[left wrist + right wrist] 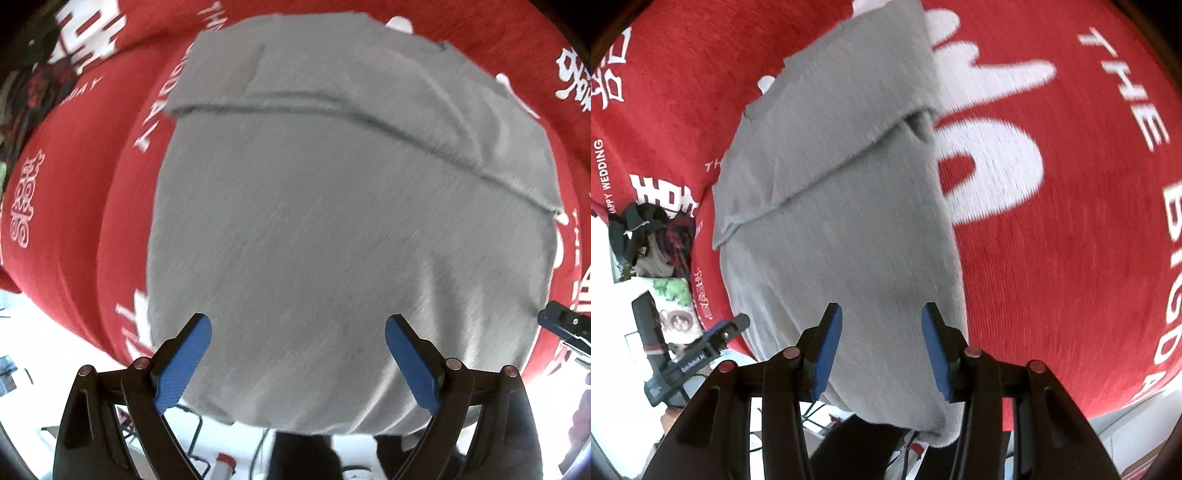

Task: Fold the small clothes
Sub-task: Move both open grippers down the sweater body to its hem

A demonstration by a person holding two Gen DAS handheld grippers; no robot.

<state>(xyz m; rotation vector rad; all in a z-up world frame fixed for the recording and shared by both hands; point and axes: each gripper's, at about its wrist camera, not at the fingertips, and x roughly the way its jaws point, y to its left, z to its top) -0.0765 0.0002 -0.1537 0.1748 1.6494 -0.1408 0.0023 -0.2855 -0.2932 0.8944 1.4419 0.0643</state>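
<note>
Red cloth point(1052, 258): white lettering, covers the table.
Garment point(332, 240): grey knit, folded, overhanging the near edge.
Hand-held grippers, left point(297, 350) and right point(881, 341): blue pads apart, empty.
Far corner: dark clothes pile point(652, 236).

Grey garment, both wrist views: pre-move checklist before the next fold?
1. Left tongs open, nothing clamped: ok, blue pads spread wide over the cloth.
2. Right tongs open, nothing clamped: ok, narrower gap, cloth visible between the pads.
3. grey garment already folded once: ok, a layer edge runs across it in both views.
4. Near hem supported: not ok, it hangs over the edge of the red cloth toward the tongs.
5. Pads touching fabric: cannot tell, both views are motion-blurred.
6. Other clothes out of the way: ok, the dark pile sits apart at the cloth's corner.
</note>
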